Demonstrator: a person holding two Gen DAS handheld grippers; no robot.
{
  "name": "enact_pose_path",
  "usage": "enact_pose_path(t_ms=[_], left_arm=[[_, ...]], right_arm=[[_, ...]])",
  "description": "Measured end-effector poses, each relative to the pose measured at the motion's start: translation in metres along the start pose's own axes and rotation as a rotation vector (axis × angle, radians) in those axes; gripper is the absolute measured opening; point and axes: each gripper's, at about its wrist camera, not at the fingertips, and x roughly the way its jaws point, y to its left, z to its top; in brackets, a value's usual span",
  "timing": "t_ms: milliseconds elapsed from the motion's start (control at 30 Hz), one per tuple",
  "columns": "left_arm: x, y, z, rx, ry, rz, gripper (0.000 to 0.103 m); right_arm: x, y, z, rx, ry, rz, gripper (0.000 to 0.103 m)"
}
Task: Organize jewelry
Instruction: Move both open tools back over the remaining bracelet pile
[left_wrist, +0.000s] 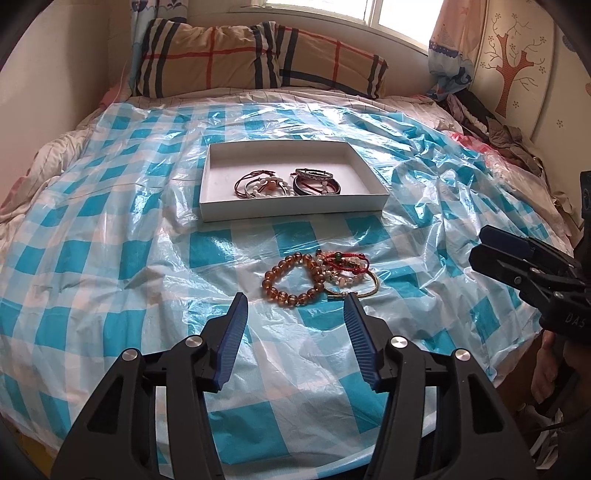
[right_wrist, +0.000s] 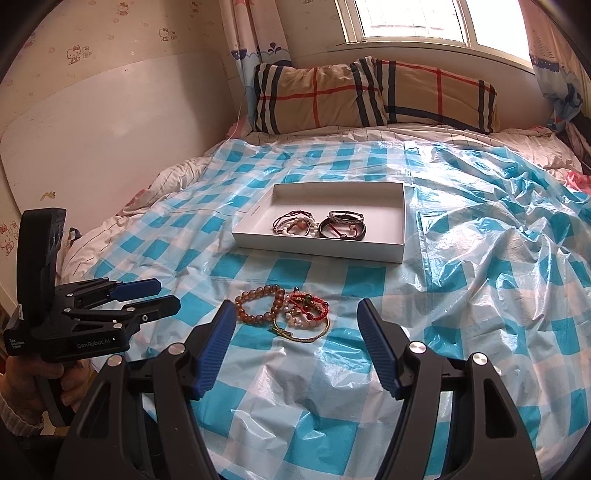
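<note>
A white shallow box (left_wrist: 291, 212) (right_wrist: 314, 251) lies on the blue checked plastic sheet and holds several bracelets (left_wrist: 288, 182) (right_wrist: 319, 226). In front of it lies a loose pile: an amber bead bracelet (left_wrist: 291, 282) (right_wrist: 258, 302), red cord bracelets (left_wrist: 345, 263) (right_wrist: 308, 303) and a thin gold bangle (left_wrist: 356, 290) (right_wrist: 303, 334). My left gripper (left_wrist: 295, 301) (right_wrist: 159, 293) is open and empty just short of the pile. My right gripper (right_wrist: 295, 306) (left_wrist: 476, 247) is open and empty, also just short of the pile.
The plastic sheet (left_wrist: 110, 258) (right_wrist: 498, 295) covers a bed and is wrinkled on the right. Plaid pillows (left_wrist: 258, 59) (right_wrist: 373, 96) lie at the head under a window. Clothes (left_wrist: 513, 144) are heaped at the right edge. A white board (right_wrist: 110, 122) leans at the left.
</note>
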Motion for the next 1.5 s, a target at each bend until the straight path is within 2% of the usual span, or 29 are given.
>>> enact_pose_path(t_ms=[467, 900, 1500], left_arm=[[-0.012, -0.013, -0.007, 0.001, -0.024, -0.012, 0.059], [0.002, -0.009, -0.009, -0.011, -0.001, -0.021, 0.061], [0.008, -0.011, -0.01, -0.006, 0.01, -0.023, 0.065]], right_arm=[[0.003, 0.01, 0.001, -0.026, 0.022, 0.003, 0.066], [0.02, 0.007, 0.003, -0.022, 0.038, 0.008, 0.066], [0.022, 0.006, 0.003, -0.022, 0.04, 0.007, 0.067]])
